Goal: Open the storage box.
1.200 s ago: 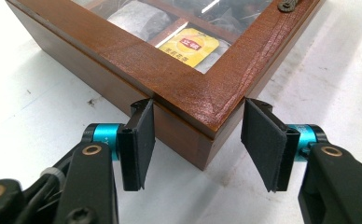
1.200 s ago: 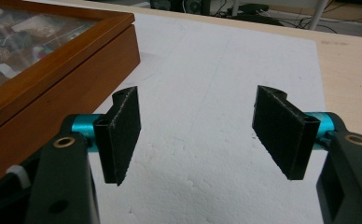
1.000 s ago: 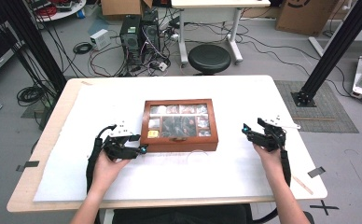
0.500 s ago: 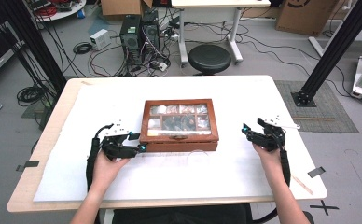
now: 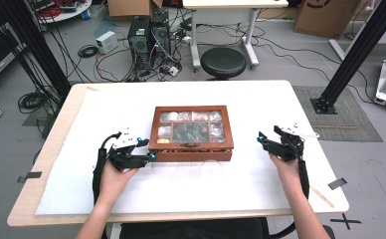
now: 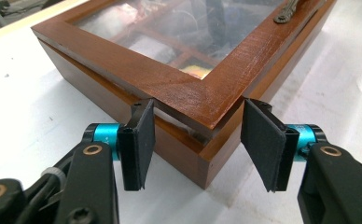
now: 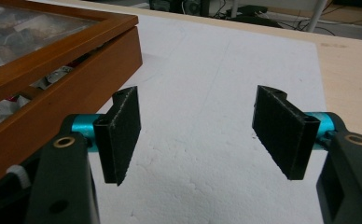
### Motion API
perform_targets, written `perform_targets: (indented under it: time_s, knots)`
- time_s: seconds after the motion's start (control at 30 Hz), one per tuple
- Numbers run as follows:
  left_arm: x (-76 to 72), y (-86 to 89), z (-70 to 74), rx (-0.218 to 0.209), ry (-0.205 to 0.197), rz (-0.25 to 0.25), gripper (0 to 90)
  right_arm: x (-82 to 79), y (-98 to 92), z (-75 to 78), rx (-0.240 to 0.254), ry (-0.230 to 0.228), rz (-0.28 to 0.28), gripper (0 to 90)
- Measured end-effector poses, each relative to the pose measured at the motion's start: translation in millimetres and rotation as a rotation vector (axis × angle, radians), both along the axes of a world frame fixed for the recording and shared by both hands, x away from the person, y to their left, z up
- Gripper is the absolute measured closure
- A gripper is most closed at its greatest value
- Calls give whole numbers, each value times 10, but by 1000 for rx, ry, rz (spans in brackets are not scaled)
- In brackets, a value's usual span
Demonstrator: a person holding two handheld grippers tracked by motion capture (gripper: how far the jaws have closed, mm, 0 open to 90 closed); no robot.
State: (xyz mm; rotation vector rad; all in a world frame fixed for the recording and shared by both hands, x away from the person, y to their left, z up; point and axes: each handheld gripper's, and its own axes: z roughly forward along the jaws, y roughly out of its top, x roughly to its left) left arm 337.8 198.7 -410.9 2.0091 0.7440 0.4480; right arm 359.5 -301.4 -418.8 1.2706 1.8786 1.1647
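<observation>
A brown wooden box [image 5: 191, 149] with a glass lid [image 5: 153, 130] stands mid-table, its compartments full of small items. The lid's front edge sits slightly above the base, leaving a narrow gap [image 7: 53, 74]. My left gripper [image 5: 148, 149] is at the box's front left corner. In the left gripper view the lid's corner [image 6: 202, 93] lies between the jaws of this gripper [image 6: 198, 107], with both pads [image 6: 142, 135] against its edges. My right gripper [image 5: 259, 141] hovers over the white sheet to the right of the box. Its jaws stand wide apart [image 7: 198, 93] with nothing between them.
A white foam sheet [image 5: 260, 114] covers most of the wooden table [image 5: 47, 149]. Behind the table are a black stool [image 5: 223, 62], computer towers [image 5: 148, 35] and floor cables. Black frame posts [image 5: 355, 50] stand at both sides.
The lid's front edge looks a little lower than a second ago. Both hands have kept their places.
</observation>
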Motion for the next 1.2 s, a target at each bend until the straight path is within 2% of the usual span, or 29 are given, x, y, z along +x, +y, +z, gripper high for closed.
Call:
perform_targets:
  time_s: [0.03, 0.13, 0.2, 0.27, 0.33, 0.4, 0.47, 0.57, 0.63, 0.67, 0.8, 0.93, 1.2]
  knots:
    - [0, 0, 0, 0, 0, 0, 443, 0, 0, 1, -1, 0, -1, 329]
    - [20, -18, -2, -86, 18, 65, 477, -4, 0, 2, 4, -1, -2, 329]
    - [43, -21, -5, -113, 33, 80, 478, -7, -3, 3, 4, -5, -2, 329]
    - [55, -23, -15, -91, 49, 65, 465, -11, -7, 5, 5, -3, -3, 329]
    - [53, -20, -28, -95, 70, 48, 416, -11, -10, 3, 8, -2, -3, 329]
    - [50, -7, -41, -74, 101, 30, 370, -11, -13, 4, 12, 0, -5, 329]
    - [42, -9, -57, -29, 117, 11, 355, -11, -15, 4, 10, -2, -4, 329]
    - [44, -60, -77, 78, 116, 11, 360, -10, -11, 4, 7, -2, 0, 329]
    - [53, -96, -87, 97, 113, 22, 390, -10, -7, 4, 4, -3, 0, 329]
    - [64, -93, -85, 103, 117, 19, 400, -8, -6, 4, 4, -4, 0, 329]
    - [62, -60, -78, 81, 134, 16, 429, -5, -8, 2, 5, -3, -3, 329]
    - [40, -76, -57, 99, 125, 26, 453, -6, -4, 3, 5, -3, -3, 329]
    - [28, -87, -44, 108, 121, 33, 459, -4, -5, 4, 6, -5, -1, 329]
